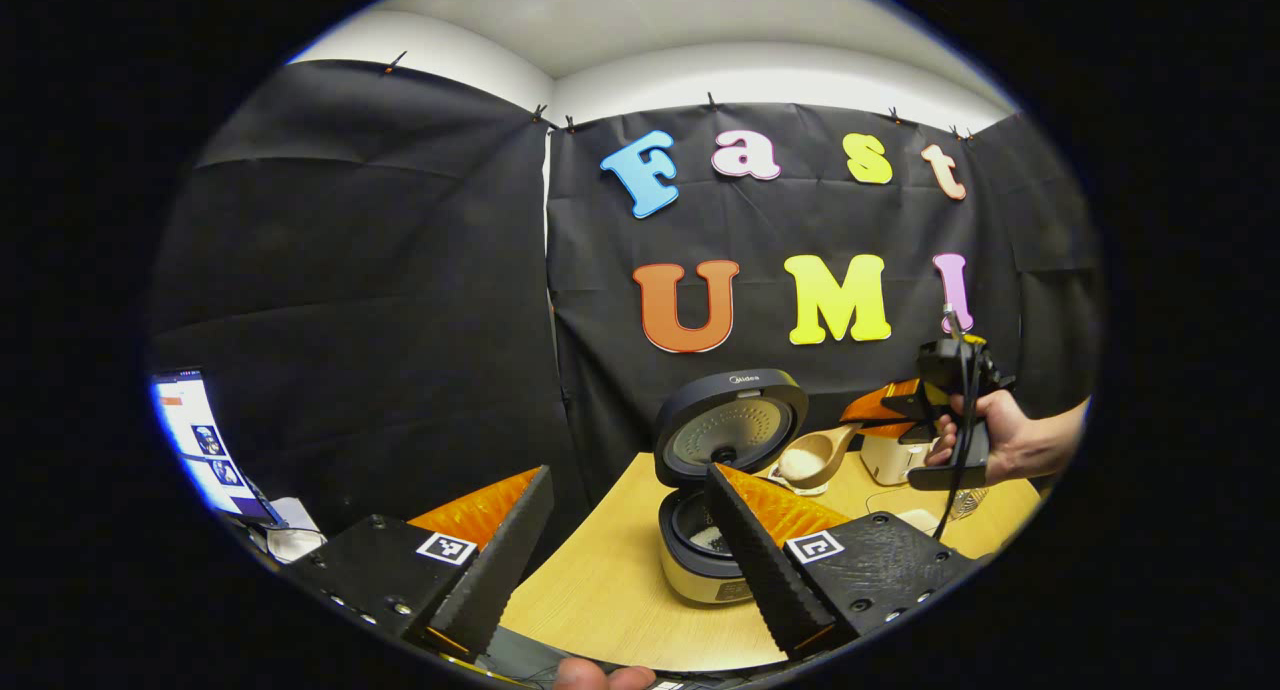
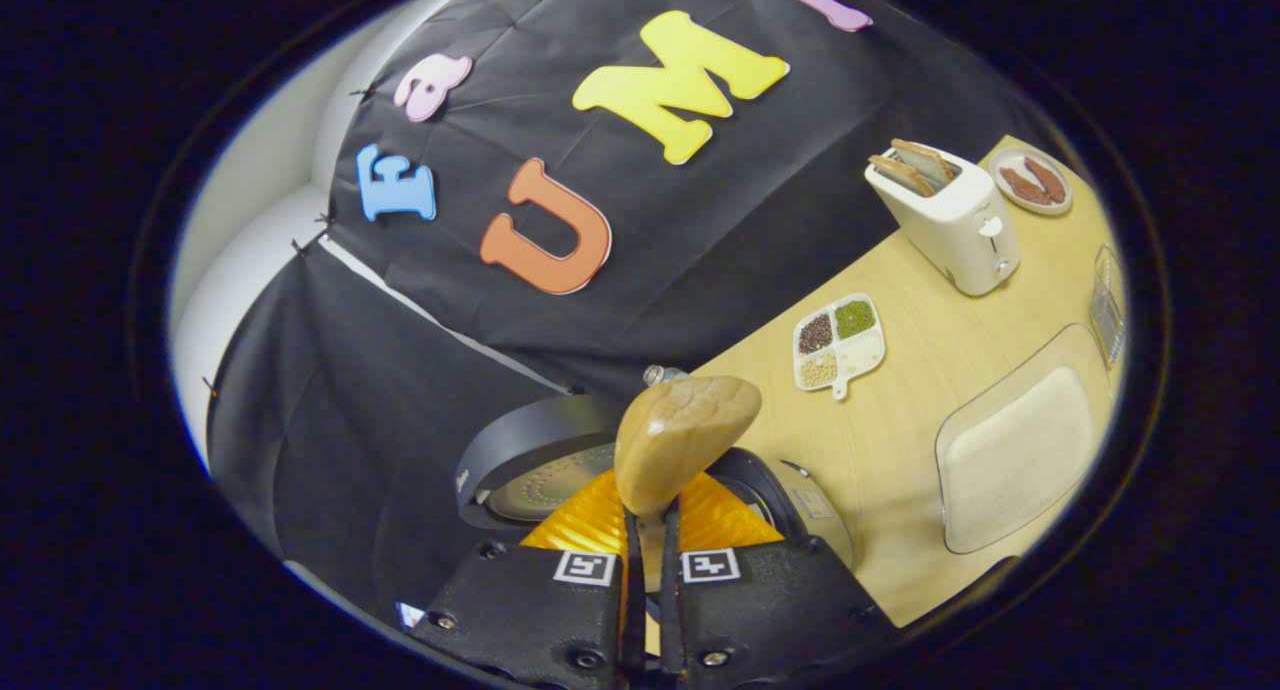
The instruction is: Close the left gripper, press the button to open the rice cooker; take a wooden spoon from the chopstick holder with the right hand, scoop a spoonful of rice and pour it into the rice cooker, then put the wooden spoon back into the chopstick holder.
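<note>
The rice cooker (image 1: pixel 700 560) stands on the wooden table with its lid (image 1: pixel 730 425) swung up and the pot showing inside. My left gripper (image 1: pixel 628 475) is open in front of it and holds nothing. Just right of the lid hovers a wooden spoon (image 1: pixel 815 458) with white rice in its bowl, gripped by my right gripper (image 1: pixel 885 415), which a hand (image 1: pixel 1005 440) holds. In the right gripper view my right gripper (image 2: pixel 650 515) is shut on the spoon's handle. The underside of the spoon (image 2: pixel 685 435) hangs over the open rice cooker (image 2: pixel 790 495) and its lid (image 2: pixel 530 470).
A clear container of rice (image 2: pixel 1020 440) lies on the table (image 2: pixel 920 370) to the right. Beyond it are a divided dish of grains (image 2: pixel 838 345), a white toaster (image 2: pixel 945 225) with bread, and a plate of sausages (image 2: pixel 1030 182). A lit screen (image 1: pixel 200 440) stands far left.
</note>
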